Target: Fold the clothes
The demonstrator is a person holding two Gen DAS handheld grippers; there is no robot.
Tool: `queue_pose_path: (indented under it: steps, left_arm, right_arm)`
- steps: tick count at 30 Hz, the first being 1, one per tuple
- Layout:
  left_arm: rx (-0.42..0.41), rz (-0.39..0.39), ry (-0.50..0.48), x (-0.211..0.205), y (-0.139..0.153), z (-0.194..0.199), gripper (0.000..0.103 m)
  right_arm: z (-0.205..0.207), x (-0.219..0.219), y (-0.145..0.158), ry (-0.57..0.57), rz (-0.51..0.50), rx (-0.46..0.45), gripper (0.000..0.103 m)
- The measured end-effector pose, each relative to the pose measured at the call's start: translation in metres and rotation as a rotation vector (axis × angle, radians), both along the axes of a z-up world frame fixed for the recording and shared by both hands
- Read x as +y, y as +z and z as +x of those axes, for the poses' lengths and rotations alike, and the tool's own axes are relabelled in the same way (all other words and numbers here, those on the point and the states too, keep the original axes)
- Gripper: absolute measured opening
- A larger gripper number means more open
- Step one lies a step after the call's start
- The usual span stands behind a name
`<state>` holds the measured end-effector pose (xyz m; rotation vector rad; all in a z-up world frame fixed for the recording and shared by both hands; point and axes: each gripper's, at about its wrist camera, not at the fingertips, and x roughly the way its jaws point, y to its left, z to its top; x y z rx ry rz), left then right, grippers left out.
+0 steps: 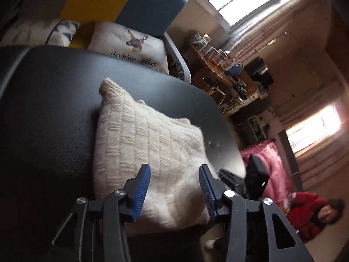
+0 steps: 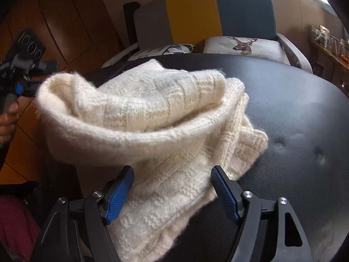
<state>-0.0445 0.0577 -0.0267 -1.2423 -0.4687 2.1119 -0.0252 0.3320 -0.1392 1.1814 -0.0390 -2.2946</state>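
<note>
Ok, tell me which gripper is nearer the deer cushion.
Hard to call. Both the left gripper and the right gripper are open at the cream sweater's near edge, with the deer cushion beyond the black table.

bare tabletop [image 2: 294, 109] right of sweater [image 2: 152, 113]

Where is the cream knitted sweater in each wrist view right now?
Left wrist: the cream sweater lies centre frame on the black table, running down between the open fingers.
Right wrist: the sweater fills the centre-left, bunched, its near edge between the open fingers.
Shared landmark: the deer cushion behind the table.
</note>
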Motion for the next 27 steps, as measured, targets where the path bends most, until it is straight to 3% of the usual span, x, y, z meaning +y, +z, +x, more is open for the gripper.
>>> queue_pose_path:
  steps: [2,4,7,10,13,14,15,16,20,24,27]
  left_arm:
    - [0.113,-0.085,-0.061,0.004,-0.003,0.026,0.058]
    - [0.221,-0.150,-0.136,0.017,-0.004,0.049,0.070]
    - [0.372,-0.270,-0.200,0.045,-0.007,0.065,0.075]
    - [0.440,-0.354,-0.257,0.068,-0.014,0.064,0.078]
    - [0.402,-0.332,-0.279,0.083,-0.026,0.056,0.078]
    - [0.389,-0.325,-0.287,0.089,-0.029,0.053,0.073]
    - [0.376,-0.318,-0.294,0.094,-0.033,0.050,0.031]
    - [0.364,-0.311,-0.302,0.099,-0.037,0.047,0.013]
    - [0.358,-0.301,-0.318,0.109,-0.044,0.047,0.013]
    - [0.428,-0.316,-0.310,0.107,-0.037,0.056,0.013]
    - [0.491,-0.338,-0.303,0.108,-0.034,0.064,0.013]
  right_arm:
    - [0.008,0.006,-0.001,-0.022,-0.015,-0.025,0.075]
    - [0.017,0.009,-0.007,-0.037,-0.041,-0.059,0.075]
    - [0.024,0.007,-0.020,-0.062,-0.035,-0.104,0.076]
    - [0.031,0.007,-0.020,-0.099,-0.080,-0.096,0.075]
    - [0.033,0.003,-0.021,-0.111,-0.087,-0.089,0.076]
    - [0.033,0.000,-0.021,-0.109,-0.077,-0.080,0.076]
    - [0.033,0.000,-0.021,-0.110,-0.085,-0.079,0.079]
    - [0.033,0.000,-0.022,-0.111,-0.094,-0.078,0.082]
    - [0.036,0.016,-0.018,-0.098,-0.189,-0.127,0.082]
    - [0.031,0.072,-0.011,-0.209,-0.575,-0.270,0.082]
    - [0.022,0.093,-0.003,-0.245,-0.809,-0.256,0.082]
